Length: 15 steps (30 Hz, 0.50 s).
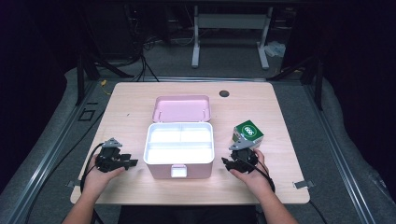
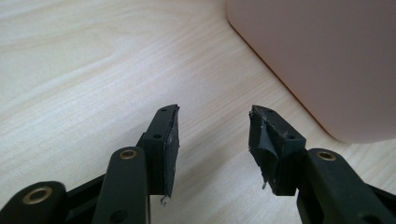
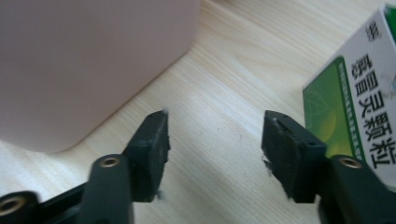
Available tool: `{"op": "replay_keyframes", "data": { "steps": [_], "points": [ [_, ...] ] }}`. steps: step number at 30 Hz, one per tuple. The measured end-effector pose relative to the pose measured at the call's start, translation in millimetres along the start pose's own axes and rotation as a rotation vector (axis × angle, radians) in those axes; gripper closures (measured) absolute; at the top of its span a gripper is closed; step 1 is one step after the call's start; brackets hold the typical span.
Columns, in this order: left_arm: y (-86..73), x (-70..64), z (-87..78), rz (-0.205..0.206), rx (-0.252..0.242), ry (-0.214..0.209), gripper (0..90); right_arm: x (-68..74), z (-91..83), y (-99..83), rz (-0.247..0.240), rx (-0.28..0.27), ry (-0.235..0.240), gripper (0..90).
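A pink storage box stands open in the middle of the wooden table, its lid tipped back and its white inside split into compartments. A green and white carton sits just right of the box. My left gripper rests on the table left of the box, open with nothing between its jaws. In the left gripper view the box's pink wall rises at the upper right of my left gripper. My right gripper lies open just below the carton. The right gripper view has the box wall at left and the carton at right of my right gripper.
A small dark round hole sits near the table's far edge. Beyond the table a white frame and loose cables lie on the grey floor. Bare wood runs along the table's front and left side.
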<state>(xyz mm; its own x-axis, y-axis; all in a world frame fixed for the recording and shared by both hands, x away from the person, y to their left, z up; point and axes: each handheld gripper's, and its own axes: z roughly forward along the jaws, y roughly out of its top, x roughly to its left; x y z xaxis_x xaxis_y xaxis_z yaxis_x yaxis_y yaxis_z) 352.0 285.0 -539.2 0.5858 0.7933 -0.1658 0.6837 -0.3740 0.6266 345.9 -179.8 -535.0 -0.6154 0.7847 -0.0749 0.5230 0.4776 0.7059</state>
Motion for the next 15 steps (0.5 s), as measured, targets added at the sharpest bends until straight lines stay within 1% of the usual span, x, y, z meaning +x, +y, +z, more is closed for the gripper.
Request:
{"op": "replay_keyframes", "data": {
  "steps": [1, 2, 3, 4, 5, 6, 7, 9, 11, 12, 14, 15],
  "points": [
    [0.1, -0.5, 1.0, 0.001, 0.007, 0.003, 52.2, -3.0, 1.3, -1.5, 0.018, 0.007, 0.011, 47.0],
    [0.4, -0.7, 1.5, 0.013, 0.015, 0.003, 52.3, -5.8, 2.0, -3.0, 0.03, 0.011, 0.031, 47.4],
    [0.4, -1.5, 1.8, 0.017, 0.022, 0.003, 52.3, -8.2, 2.7, -4.6, 0.041, 0.011, 0.042, 47.3],
    [0.1, -2.4, 2.4, 0.022, 0.02, 0.003, 52.3, -10.2, 3.0, -6.0, 0.054, 0.015, 0.043, 46.7],
    [-0.2, -3.4, 2.2, 0.027, 0.028, 0.006, 52.1, -12.5, 3.6, -7.1, 0.068, 0.014, 0.056, 46.1],
    [-0.7, -4.3, 2.7, 0.034, 0.028, 0.009, 51.5, -13.6, 3.7, -7.7, 0.091, 0.019, 0.059, 45.8],
    [-1.1, -5.2, 2.7, 0.041, 0.034, 0.014, 51.2, -15.0, 3.5, -7.9, 0.104, 0.02, 0.064, 45.1],
    [-2.1, -6.1, 2.1, 0.049, 0.042, 0.019, 49.7, -15.6, 2.3, -7.8, 0.128, 0.01, 0.065, 44.9],
    [-2.7, -6.8, 1.4, 0.045, 0.031, 0.028, 49.8, -15.1, 1.1, -8.1, 0.129, 0.011, 0.053, 44.5],
    [-2.6, -6.6, 0.6, 0.042, 0.028, 0.026, 49.8, -14.9, 0.5, -8.4, 0.127, 0.003, 0.056, 44.6],
    [-2.6, -6.6, 0.1, 0.036, 0.024, 0.026, 50.1, -14.4, -0.7, -8.6, 0.123, 0.0, 0.046, 44.7],
    [-2.6, -5.3, 0.5, 0.039, 0.024, 0.011, 51.0, -14.3, -0.7, -8.5, 0.124, 0.001, 0.044, 44.7]
  ]
}}
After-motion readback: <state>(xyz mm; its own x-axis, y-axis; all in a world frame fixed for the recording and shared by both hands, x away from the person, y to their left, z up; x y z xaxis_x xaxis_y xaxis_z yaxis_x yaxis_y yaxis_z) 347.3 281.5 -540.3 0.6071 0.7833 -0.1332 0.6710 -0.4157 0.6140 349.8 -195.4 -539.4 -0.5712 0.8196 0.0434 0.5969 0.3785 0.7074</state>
